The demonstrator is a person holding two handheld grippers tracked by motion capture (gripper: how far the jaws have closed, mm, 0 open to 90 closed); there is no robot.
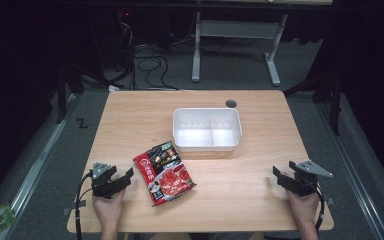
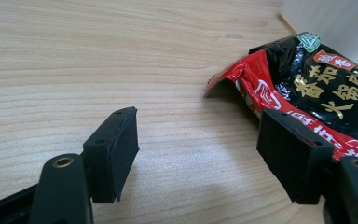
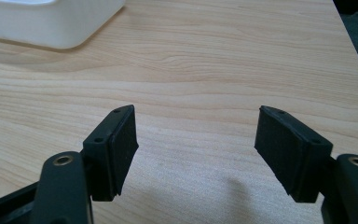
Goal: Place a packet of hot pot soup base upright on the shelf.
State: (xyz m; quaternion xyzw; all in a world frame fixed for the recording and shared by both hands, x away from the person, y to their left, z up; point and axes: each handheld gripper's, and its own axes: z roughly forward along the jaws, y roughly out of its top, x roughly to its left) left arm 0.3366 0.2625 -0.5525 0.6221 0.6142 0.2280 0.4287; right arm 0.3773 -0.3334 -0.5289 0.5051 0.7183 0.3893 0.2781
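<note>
High view, crinkled red-and-black glossy packet (image 1: 164,171) flat on table (image 1: 240,200), left gripper (image 1: 125,177) fingers spread beside it, right gripper (image 1: 279,176) fingers spread

The high view is looking forward and down from above the near edge, taking in the whole wooden table (image 1: 240,200). Each gripper view is skimming low and close over the tabletop — both are catching the white tray (image 3: 51,23), and the left is also sharing the red packet (image 2: 317,88).
</note>
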